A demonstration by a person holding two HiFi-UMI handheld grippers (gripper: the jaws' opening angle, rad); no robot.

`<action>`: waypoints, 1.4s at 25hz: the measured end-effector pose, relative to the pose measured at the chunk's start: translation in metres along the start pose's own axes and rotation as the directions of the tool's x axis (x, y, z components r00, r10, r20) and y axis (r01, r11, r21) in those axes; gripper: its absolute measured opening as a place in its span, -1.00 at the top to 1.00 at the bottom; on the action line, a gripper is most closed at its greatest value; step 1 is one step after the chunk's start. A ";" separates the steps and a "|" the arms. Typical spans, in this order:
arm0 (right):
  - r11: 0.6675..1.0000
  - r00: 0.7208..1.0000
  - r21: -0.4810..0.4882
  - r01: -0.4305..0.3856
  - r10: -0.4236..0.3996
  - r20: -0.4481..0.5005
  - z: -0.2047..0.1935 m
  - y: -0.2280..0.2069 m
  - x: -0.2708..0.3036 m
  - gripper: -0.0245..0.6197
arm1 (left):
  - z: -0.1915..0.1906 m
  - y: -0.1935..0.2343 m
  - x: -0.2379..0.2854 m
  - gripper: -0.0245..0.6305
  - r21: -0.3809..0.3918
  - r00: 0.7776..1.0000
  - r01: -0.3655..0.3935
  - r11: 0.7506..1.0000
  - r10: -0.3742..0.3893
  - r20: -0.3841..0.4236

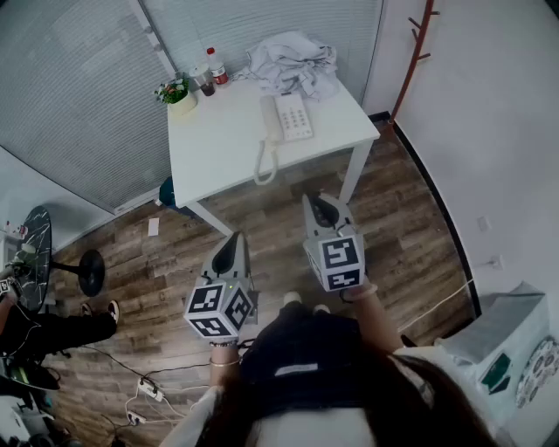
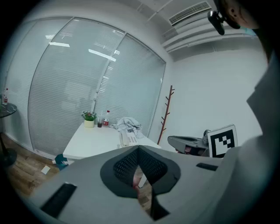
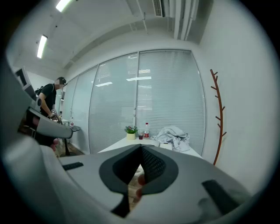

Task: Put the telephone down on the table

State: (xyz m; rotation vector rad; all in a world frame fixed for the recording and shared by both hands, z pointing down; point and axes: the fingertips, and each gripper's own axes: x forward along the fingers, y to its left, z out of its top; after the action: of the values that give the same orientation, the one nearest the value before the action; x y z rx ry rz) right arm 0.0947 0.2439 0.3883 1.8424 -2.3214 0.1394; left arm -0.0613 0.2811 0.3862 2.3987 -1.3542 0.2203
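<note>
We see the telephone (image 1: pixel 286 122) lying on the white tabletop (image 1: pixel 218 148), well ahead of our left tongs (image 1: pixel 233 249) and right tongs (image 1: pixel 321 209), both closed together on nothing, a heap of cloth (image 1: pixel 293 59) behind it

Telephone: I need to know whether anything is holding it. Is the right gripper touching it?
Apart. In the head view the right gripper hangs over the floor, short of the table where the telephone lies.

This is an office room. Glass partition walls (image 3: pixel 113 100) are covered by slatted blinds (image 1: pixel 79 96), and a white table (image 1: pixel 218 148) carries a desk telephone (image 1: pixel 295 116). A coat stand (image 1: pixel 410 61) leans by the wall, with strip lights (image 3: pixel 42 46) and a ceiling air vent (image 2: pixel 189 13) overhead.
</note>
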 end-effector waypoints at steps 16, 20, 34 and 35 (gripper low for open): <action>0.999 0.999 -0.009 0.048 -0.048 -0.018 0.005 0.019 0.026 0.93 | 0.002 0.024 0.025 0.93 0.034 0.992 0.119 0.992 -0.118 -0.046; 0.998 0.998 -0.009 0.054 -0.054 -0.022 0.005 0.020 0.032 0.93 | 0.001 0.026 0.030 0.93 0.034 0.989 0.137 0.990 -0.135 -0.055; 1.000 1.000 -0.010 0.002 -0.002 -0.018 0.012 0.008 0.099 0.92 | 0.022 0.055 0.073 0.93 0.039 0.996 0.082 0.996 -0.081 -0.031; 1.000 1.000 -0.010 -0.003 0.003 -0.018 0.012 0.006 0.105 0.92 | 0.024 0.056 0.078 0.93 0.040 0.997 0.078 0.996 -0.077 -0.031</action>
State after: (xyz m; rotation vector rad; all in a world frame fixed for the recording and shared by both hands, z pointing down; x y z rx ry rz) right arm 0.0646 0.1428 0.3967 1.8255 -2.3091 0.1432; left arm -0.0691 0.1834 0.4021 2.4670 -1.2522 0.2632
